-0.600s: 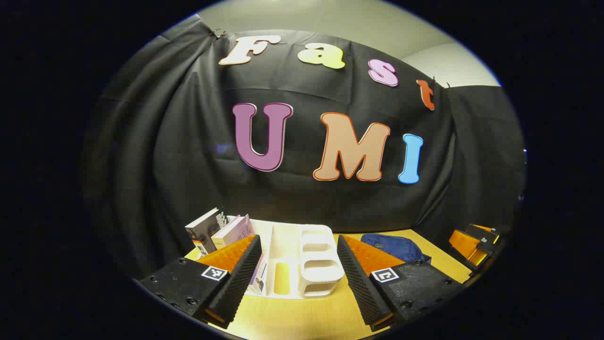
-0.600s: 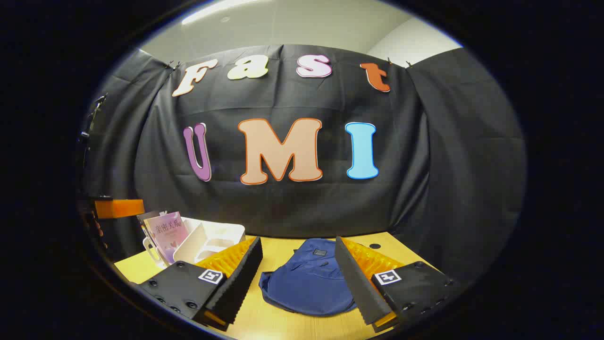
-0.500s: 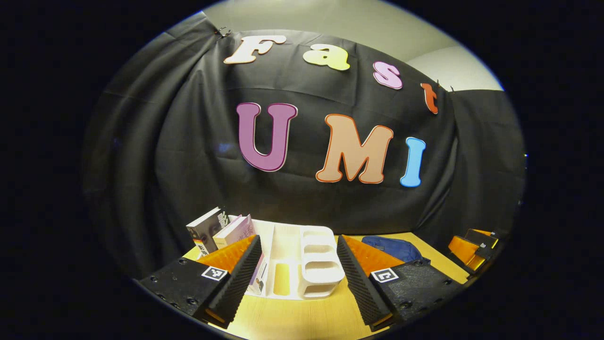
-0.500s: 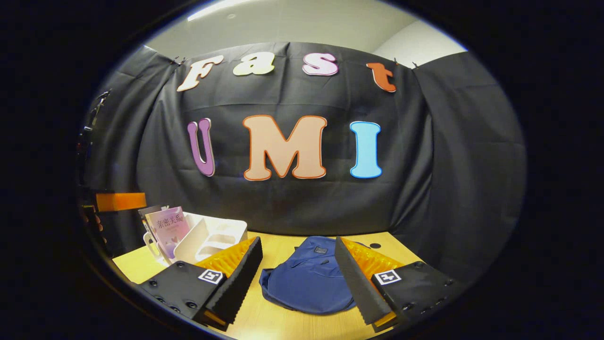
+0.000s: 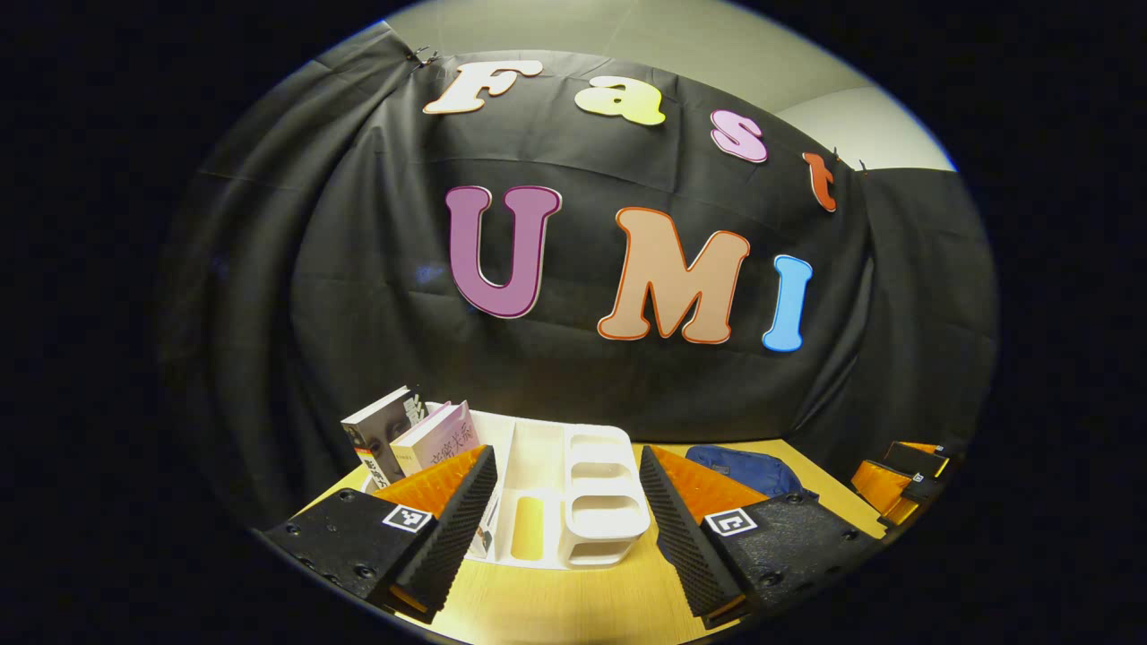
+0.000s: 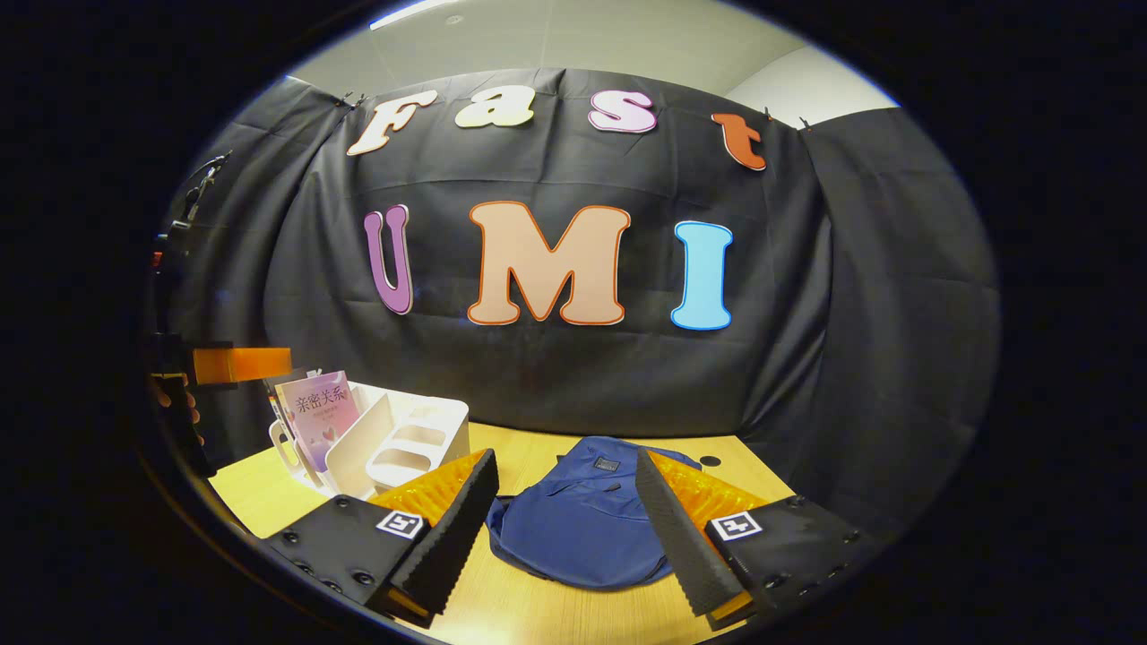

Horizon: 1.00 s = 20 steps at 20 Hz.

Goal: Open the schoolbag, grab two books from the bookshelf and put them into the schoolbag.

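A dark blue schoolbag lies flat on the wooden table, its flap looking closed. My right gripper hovers open just before it, with the bag showing between the fingers. A white bookshelf stands to the left of the bag. Two books lean in its left end: a grey-covered book and a pink book. My left gripper is open in front of the shelf and holds nothing. The shelf and the pink book also show at the left of the right gripper view.
The table runs back to the black cloth wall. At the far left of the right gripper view are the left gripper and a hand; the right gripper sits at the left gripper view's right edge. A small dark hole lies behind the bag.
Both grippers have drifted a little. In the right gripper view the bag and shelf sit slightly higher and nearer. Both grippers stay open, and nothing on the table has moved.
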{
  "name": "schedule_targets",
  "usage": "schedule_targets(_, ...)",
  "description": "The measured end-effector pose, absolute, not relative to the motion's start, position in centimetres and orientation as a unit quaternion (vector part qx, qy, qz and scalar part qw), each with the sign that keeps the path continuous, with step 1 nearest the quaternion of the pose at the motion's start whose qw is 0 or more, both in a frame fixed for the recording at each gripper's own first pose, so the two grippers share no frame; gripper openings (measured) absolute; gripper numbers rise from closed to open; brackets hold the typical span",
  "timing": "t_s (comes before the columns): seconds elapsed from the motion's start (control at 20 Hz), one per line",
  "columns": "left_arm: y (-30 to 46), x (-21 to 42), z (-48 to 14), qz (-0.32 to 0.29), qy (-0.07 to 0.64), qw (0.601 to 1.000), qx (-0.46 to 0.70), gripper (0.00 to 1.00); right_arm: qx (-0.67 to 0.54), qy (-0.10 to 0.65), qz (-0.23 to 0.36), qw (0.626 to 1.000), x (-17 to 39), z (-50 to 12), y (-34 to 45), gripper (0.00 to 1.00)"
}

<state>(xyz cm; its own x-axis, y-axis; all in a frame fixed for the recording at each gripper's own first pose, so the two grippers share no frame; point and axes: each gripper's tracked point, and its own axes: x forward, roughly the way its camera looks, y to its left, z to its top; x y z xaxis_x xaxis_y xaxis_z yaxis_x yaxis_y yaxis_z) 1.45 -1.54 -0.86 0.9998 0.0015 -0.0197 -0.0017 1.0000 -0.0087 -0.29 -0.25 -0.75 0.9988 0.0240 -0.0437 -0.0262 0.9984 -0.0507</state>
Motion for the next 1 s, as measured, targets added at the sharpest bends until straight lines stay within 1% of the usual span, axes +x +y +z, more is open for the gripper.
schedule_targets(0.1,-1.8,1.7,-1.2,0.0,0.016,1.0,-0.001,0.94,-0.023,0.026,0.013,0.999,-0.1,-0.9,-0.4,0.95)
schedule_targets(0.15,-1.9,1.7,-1.4,0.001,0.015,1.0,0.001,0.94,-0.018,0.027,0.012,0.999,0.1,-0.9,-0.6,0.99)
schedule_targets(0.2,-2.1,1.8,-1.4,0.001,0.016,1.0,0.002,0.94,-0.015,0.026,0.01,1.0,0.3,-0.8,-0.9,0.99)
schedule_targets(0.25,-2.2,1.8,-1.6,0.002,0.018,1.0,0.004,0.94,-0.013,0.024,0.008,1.0,0.6,-0.6,-1.3,0.96)
schedule_targets(0.6,-2.8,1.4,-1.7,0.009,0.021,1.0,0.013,0.94,-0.025,0.025,-0.007,0.999,0.9,-0.8,-3.8,0.96)
schedule_targets(0.75,-2.7,1.0,-2.3,0.016,0.03,0.999,0.022,0.94,-0.053,0.043,-0.013,0.998,1.1,-2.6,-5.3,0.96)
schedule_targets(0.8,-2.6,0.8,-2.4,0.02,0.032,0.999,0.026,0.94,-0.063,0.048,-0.014,0.997,1.3,-3.3,-5.9,0.99)
schedule_targets(0.85,-2.6,0.6,-2.4,0.022,0.033,0.999,0.028,0.94,-0.071,0.052,-0.016,0.996,1.5,-3.8,-6.5,1.0)
schedule_targets(0.9,-2.7,0.4,-2.6,0.023,0.035,0.999,0.03,0.94,-0.079,0.055,-0.017,0.995,1.6,-4.4,-7.0,0.96)
schedule_targets(1.0,-2.6,0.0,-2.8,0.028,0.037,0.998,0.033,0.94,-0.1,0.062,-0.018,0.993,1.9,-5.7,-7.8,0.95)
